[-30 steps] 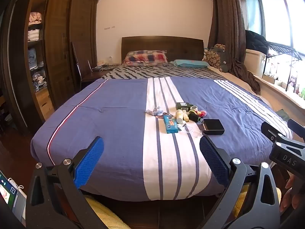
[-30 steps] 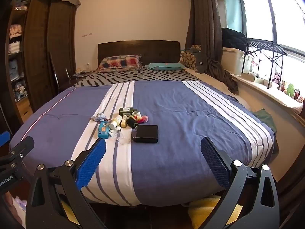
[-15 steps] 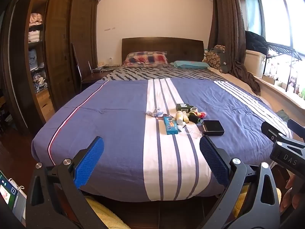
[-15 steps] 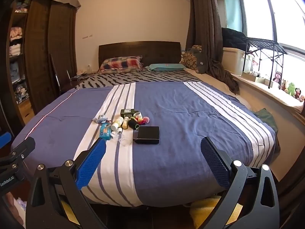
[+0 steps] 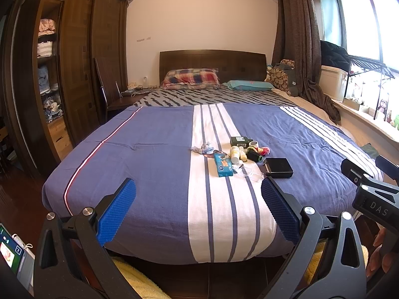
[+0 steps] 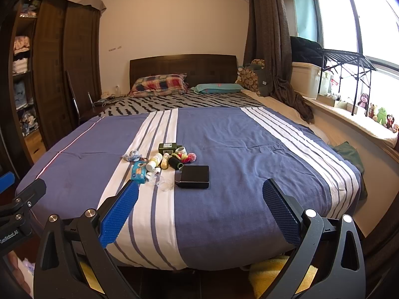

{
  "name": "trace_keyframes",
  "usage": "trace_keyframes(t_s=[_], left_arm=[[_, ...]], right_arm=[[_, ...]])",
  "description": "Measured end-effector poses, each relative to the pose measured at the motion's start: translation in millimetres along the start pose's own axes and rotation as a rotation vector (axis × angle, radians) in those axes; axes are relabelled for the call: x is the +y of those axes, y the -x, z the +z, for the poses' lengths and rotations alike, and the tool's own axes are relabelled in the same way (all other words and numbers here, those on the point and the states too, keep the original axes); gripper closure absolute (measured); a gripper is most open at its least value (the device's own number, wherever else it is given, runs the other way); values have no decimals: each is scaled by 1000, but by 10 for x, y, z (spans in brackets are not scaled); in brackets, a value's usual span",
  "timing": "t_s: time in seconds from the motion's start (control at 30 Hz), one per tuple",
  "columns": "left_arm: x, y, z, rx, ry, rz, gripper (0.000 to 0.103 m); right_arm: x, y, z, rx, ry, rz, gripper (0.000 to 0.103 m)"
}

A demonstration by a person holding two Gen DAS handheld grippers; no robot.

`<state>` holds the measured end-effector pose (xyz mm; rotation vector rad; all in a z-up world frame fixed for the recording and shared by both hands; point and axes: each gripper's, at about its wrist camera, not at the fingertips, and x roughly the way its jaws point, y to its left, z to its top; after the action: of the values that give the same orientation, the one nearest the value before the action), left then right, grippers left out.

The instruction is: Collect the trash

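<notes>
A small heap of items lies mid-bed on the blue and white striped cover (image 5: 154,149): a blue wipes packet (image 5: 223,166), a crumpled clear wrapper (image 5: 249,173), a scrunched rag (image 5: 202,148), small bottles (image 5: 235,153), a dark green box (image 5: 239,140) and a flat black box (image 5: 278,167). The same packet (image 6: 138,172), wrapper (image 6: 162,183) and black box (image 6: 194,180) show in the right wrist view. My left gripper (image 5: 198,208) hangs open at the foot of the bed, empty. Beside it my right gripper (image 6: 199,210) is open and empty too.
A dark wardrobe (image 5: 74,57) and a chair (image 5: 107,92) stand left of the bed. Pillows (image 5: 190,78) lie by the headboard. A curtain (image 5: 296,37), storage box and windowsill with toys (image 6: 379,115) run along the right. Yellow towels (image 6: 276,271) lie on the floor below.
Both views have drifted slightly toward the bed and upward, so the heap sits a little lower in frame. Nothing on the bed has moved; both grippers stay open.
</notes>
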<state>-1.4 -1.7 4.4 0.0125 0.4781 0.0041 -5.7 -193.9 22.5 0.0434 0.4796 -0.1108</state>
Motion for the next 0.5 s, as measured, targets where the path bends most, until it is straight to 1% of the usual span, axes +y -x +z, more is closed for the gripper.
trace_keyframes(t_s=[0.47, 0.5], left_arm=[[20, -11, 16, -5, -3, 1, 8], [39, 11, 59, -6, -2, 1, 8]], right_arm=[[3, 2, 47, -5, -3, 6, 3], [1, 3, 50, -5, -3, 7, 3]])
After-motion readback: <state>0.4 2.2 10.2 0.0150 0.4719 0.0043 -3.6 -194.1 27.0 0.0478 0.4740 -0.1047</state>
